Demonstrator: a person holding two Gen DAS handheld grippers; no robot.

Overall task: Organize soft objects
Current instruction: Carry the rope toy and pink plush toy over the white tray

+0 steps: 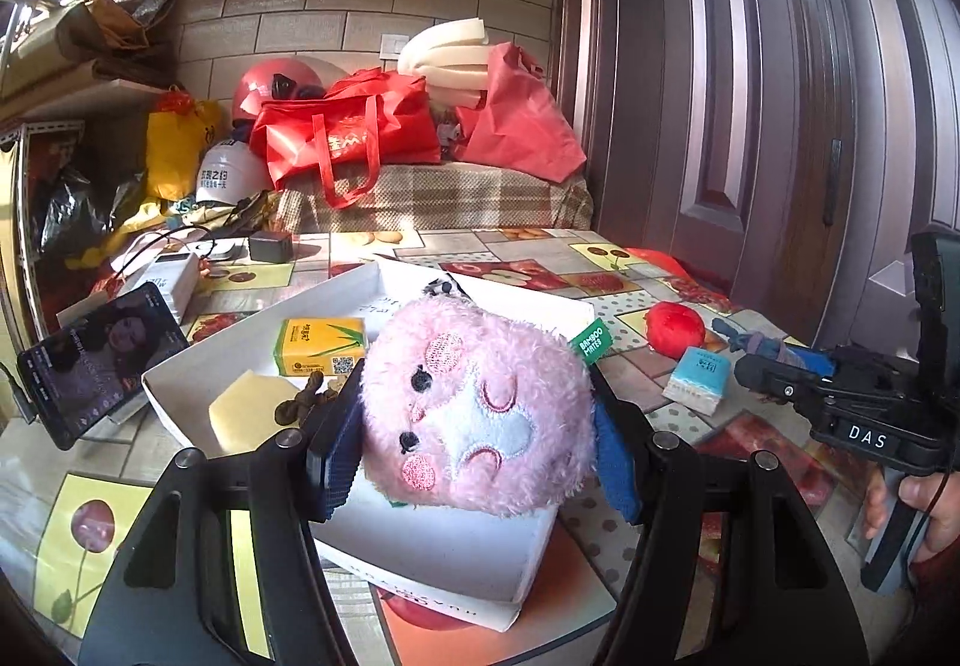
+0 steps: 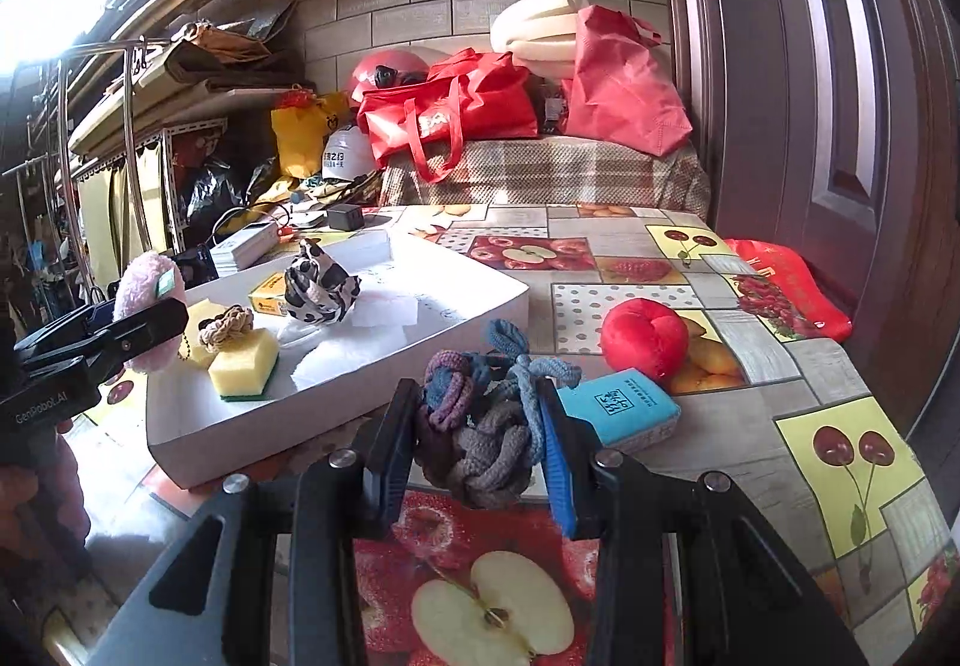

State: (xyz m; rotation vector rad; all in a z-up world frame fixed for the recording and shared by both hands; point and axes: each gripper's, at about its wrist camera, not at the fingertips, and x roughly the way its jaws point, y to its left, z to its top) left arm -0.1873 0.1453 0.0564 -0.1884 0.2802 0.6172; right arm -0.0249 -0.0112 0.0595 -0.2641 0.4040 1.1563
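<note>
Your left gripper (image 1: 474, 420) clamps the pink plush (image 1: 474, 414) right over the white tray (image 1: 180, 402); your right gripper (image 2: 474, 444), gripping the knotted rope bundle (image 2: 480, 426), hangs beside it (farther off).

1. The tray (image 2: 480, 300) lies on the table (image 2: 630, 228), toward 10 o'clock in the right wrist view.
2. In it: sponge (image 2: 243, 363) at 7 o'clock, scarf (image 2: 318, 285) behind it, tissue pack (image 2: 270, 300) between.
3. The ball (image 2: 645, 336) lies at the tray's 3 o'clock, the blue pack (image 2: 618, 411) just before it.
4. The plush (image 1: 474, 408) hangs over the tray's near end.
</note>
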